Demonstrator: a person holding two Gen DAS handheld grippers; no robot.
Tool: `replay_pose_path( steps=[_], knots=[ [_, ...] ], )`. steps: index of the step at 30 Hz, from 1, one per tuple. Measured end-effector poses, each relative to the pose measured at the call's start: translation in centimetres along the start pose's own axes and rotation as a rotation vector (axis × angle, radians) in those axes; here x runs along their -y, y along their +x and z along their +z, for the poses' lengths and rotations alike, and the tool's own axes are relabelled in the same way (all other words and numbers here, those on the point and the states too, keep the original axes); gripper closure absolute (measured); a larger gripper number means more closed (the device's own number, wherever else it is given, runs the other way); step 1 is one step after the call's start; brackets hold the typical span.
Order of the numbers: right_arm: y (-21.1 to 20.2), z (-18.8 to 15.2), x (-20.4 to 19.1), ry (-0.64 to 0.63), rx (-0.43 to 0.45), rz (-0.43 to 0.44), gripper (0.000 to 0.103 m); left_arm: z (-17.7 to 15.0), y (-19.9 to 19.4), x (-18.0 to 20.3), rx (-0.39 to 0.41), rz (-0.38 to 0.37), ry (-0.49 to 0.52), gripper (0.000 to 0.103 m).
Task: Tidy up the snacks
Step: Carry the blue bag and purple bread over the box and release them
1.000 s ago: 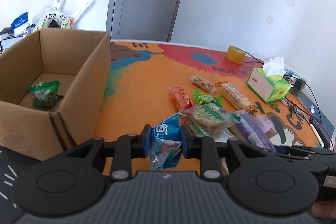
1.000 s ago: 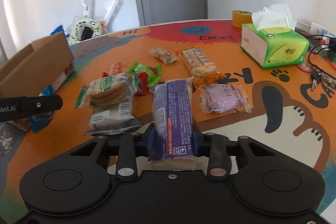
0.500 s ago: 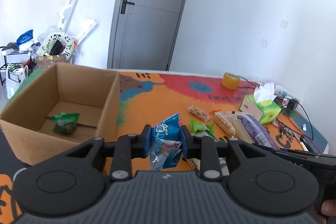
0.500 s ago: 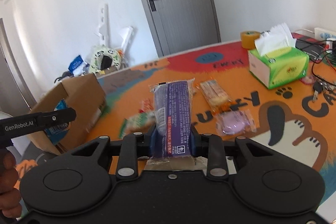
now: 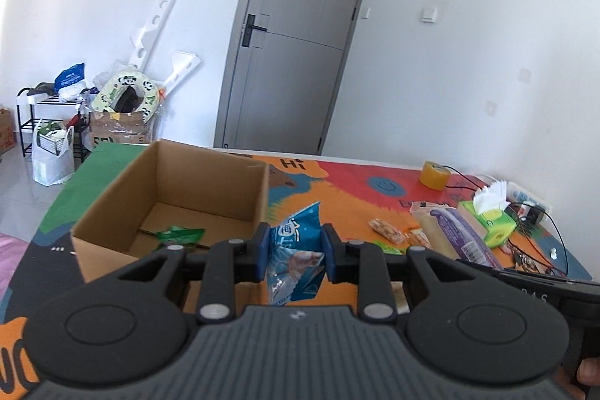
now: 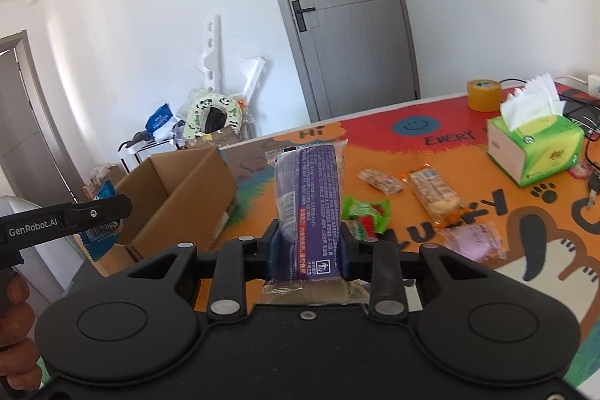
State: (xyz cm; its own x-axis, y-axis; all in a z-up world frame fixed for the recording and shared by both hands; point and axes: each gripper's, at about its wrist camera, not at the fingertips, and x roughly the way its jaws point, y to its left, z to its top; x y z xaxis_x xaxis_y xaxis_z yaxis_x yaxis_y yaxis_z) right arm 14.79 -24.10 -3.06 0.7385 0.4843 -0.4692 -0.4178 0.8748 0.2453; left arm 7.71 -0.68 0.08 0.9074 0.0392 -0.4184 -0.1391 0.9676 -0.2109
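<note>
blue snack bag (image 5: 296, 252): pinched between the left gripper (image 5: 294, 252) fingers, hanging in the air just past the near right corner of the cardboard box (image 5: 123, 212). Crinkly foil with white print, top corner sticking up above the pads.

purple snack pack (image 6: 309, 208): long flat wrapper standing pretty much upright, clamped at its lower end by the right gripper (image 6: 309, 250). Clear seal at the top, pale biscuit-looking bit showing below the fingers.

left fingers: closed tight on the blue bag, both pads pressed into the foil.

right fingers: closed on the purple pack, squeezing its sides.

cardboard box: open top, sits at the left end of the worktop (image 6: 468, 212). One green packet (image 5: 180, 235) lies on its floor.

loose snacks on the worktop: a green-and-red wrapper (image 6: 365, 212) just right of the purple pack, a long orange cracker pack (image 6: 433, 194), a small clear pack of crackers (image 6: 380, 180) behind it, and a pinkish round thing in clear wrap (image 6: 474, 242) closest to the camera. All lying flat, near each other but mostly apart.

tissue box (image 6: 536, 152): green, tissue poking out the top, over on the right side.

tape roll (image 6: 483, 94): yellowish, at the far edge behind the tissue box.

worktop cover: loud orange and red cartoon mat with a smiley face and paw prints.

background: grey door (image 5: 300, 36), white walls, pile of bags and clutter in the corner.
</note>
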Motion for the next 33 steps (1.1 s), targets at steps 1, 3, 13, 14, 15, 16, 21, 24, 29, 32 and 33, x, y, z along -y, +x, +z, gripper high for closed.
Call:
replay_pose_path(
  steps=[1, 3, 13, 14, 15, 16, 21, 24, 29, 32, 33],
  knots=[
    [0.1, 0.0, -0.3, 0.0, 0.0, 0.005, 0.073, 0.1, -0.1, -0.3, 0.003, 0.002, -0.003, 0.075],
    [0.4, 0.2, -0.9, -0.002, 0.004, 0.014, 0.073, 0.3, -0.1, -0.8, 0.01, 0.008, -0.009, 0.075],
    [2.1, 1.5, -4.2, -0.027, 0.02, 0.066, 0.073, 1.5, 0.0, -3.3, 0.043, 0.037, -0.03, 0.075],
    [2.3, 1.6, -4.5, -0.03, 0.022, 0.072, 0.073, 1.6, 0.1, -3.6, 0.044, 0.04, -0.032, 0.075],
    [2.5, 1.8, -4.9, -0.034, 0.025, 0.078, 0.073, 1.7, 0.2, -3.9, 0.044, 0.043, -0.035, 0.075],
    [2.8, 1.9, -5.3, -0.036, 0.026, 0.086, 0.073, 1.9, 0.4, -4.1, 0.044, 0.048, -0.037, 0.075],
    [4.4, 2.4, -7.0, -0.044, 0.016, 0.128, 0.073, 2.2, 1.1, -5.3, 0.039, 0.071, -0.045, 0.075],
    [5.3, 2.7, -7.8, -0.046, 0.007, 0.152, 0.073, 2.4, 1.6, -6.3, 0.03, 0.092, -0.06, 0.075],
    [7.0, 3.0, -9.2, -0.048, -0.009, 0.191, 0.073, 2.7, 2.5, -7.8, 0.011, 0.117, -0.071, 0.075],
    [7.9, 3.1, -9.9, -0.045, -0.019, 0.204, 0.073, 2.9, 3.3, -8.4, -0.006, 0.128, -0.075, 0.075],
    [8.2, 3.1, -10.2, -0.044, -0.02, 0.206, 0.073, 2.9, 3.6, -8.5, -0.013, 0.127, -0.075, 0.075]
  ],
)
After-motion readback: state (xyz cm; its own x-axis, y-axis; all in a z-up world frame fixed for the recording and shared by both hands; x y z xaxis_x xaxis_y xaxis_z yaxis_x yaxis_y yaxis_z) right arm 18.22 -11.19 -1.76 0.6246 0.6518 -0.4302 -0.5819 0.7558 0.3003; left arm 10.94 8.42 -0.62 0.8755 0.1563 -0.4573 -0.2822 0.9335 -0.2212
